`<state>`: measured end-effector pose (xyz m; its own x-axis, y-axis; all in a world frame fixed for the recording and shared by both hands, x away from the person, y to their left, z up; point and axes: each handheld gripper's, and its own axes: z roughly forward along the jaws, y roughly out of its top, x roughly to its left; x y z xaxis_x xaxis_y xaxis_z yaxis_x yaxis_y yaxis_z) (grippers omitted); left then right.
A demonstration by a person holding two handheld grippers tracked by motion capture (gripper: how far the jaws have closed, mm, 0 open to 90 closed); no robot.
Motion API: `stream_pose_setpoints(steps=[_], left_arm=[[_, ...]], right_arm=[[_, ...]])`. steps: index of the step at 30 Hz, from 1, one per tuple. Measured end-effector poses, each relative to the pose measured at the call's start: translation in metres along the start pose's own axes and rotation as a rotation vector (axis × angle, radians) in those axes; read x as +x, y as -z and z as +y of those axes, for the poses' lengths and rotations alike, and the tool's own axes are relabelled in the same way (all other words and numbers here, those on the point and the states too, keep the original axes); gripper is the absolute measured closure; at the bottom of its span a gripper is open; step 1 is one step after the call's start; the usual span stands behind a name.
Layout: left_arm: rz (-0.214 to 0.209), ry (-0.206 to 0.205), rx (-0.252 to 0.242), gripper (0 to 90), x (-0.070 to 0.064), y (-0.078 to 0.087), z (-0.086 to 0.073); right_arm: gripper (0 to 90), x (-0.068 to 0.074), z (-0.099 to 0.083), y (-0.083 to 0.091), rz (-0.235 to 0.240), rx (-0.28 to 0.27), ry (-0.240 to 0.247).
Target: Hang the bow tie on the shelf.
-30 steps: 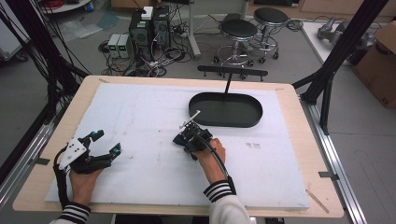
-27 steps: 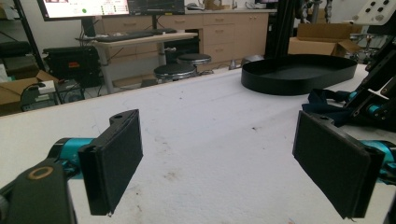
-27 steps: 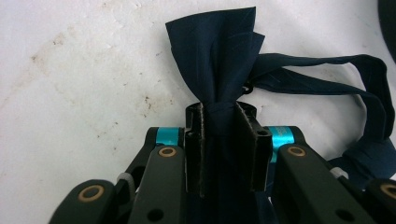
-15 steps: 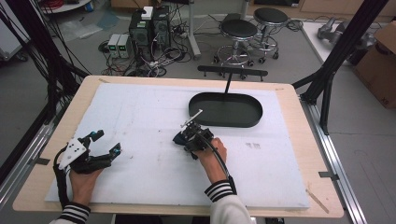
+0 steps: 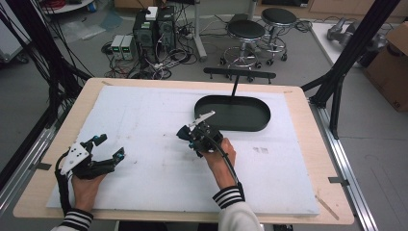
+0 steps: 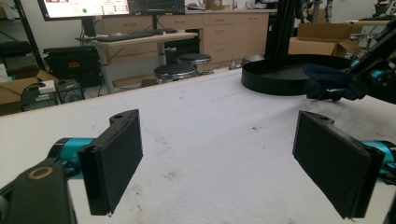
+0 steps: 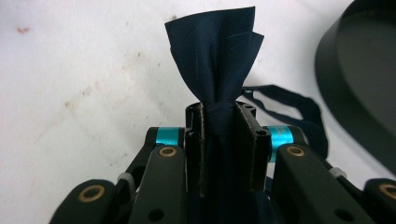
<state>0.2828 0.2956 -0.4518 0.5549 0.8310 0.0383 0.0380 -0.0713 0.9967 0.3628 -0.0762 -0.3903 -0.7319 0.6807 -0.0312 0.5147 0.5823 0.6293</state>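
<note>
One white foam-covered table, its wooden border running out of frame at 6 o'clock in the high view. One black oval tray resting on it at 1 o'clock from centre, near edge partly masked by the right gripper's grey plate; cut off at the right border in the right gripper view. Two round stools on the floor beyond, at 12 o'clock.

Two grippers, one per hand. Right gripper near the table's middle, just at 8 o'clock of the tray, jaws clamped tight on one dark navy cloth. Cloth fanning out beyond the jaw tips in folded pleats; a thin navy strap looping off at 3 o'clock onto the table surface. Rest of the cloth buried between the jaws and under the gripper body, so full shape impossible to judge; in the high view barely a dark patch at the tips.

Left gripper at 8 o'clock on the table, well apart from the other, jaws spread wide with nothing between the pads, bare foam showing through the gap.

Compared with half a second ago: no visible shift in either gripper, tray or cloth.
</note>
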Motion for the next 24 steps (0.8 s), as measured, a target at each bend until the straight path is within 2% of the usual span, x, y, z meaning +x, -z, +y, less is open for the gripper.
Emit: stream_pose_setpoints(steps=[1, 3, 10, 12, 13, 14, 15, 19, 24], left_arm=[[0.0, 0.0, 0.0, 16.2, 0.0, 0.0, 0.0], [0.001, 0.0, 0.0, 16.2, 0.0, 0.0, 0.0], [0.0, 0.001, 0.0, 16.3, 0.0, 0.0, 0.0], [0.001, 0.003, -0.002, 16.3, 0.0, 0.0, 0.0], [0.001, 0.001, 0.0, 16.3, 0.0, 0.0, 0.0], [0.001, 0.0, 0.0, 16.3, 0.0, 0.0, 0.0], [0.001, 0.0, 0.0, 16.3, 0.0, 0.0, 0.0], [0.0, 0.0, 0.0, 16.3, 0.0, 0.0, 0.0], [0.001, 0.0, 0.001, 16.3, 0.0, 0.0, 0.0]], right_arm=[[74.7, 0.0, 0.0, 0.0, 0.0, 0.0, 0.0], [74.7, 0.0, 0.001, 0.005, -0.016, -0.043, 0.013], [74.7, 0.002, 0.002, 0.011, -0.039, -0.11, 0.029], [74.7, 0.002, 0.003, 0.016, -0.032, -0.17, 0.018], [74.7, 0.002, 0.003, 0.016, -0.032, -0.17, 0.018], [74.7, 0.002, 0.004, 0.02, -0.033, -0.213, 0.014], [74.7, 0.002, 0.004, 0.02, -0.033, -0.213, 0.014], [74.7, 0.0, 0.004, 0.029, -0.047, -0.294, 0.006], [74.8, -0.004, 0.004, 0.036, -0.05, -0.346, -0.008]])
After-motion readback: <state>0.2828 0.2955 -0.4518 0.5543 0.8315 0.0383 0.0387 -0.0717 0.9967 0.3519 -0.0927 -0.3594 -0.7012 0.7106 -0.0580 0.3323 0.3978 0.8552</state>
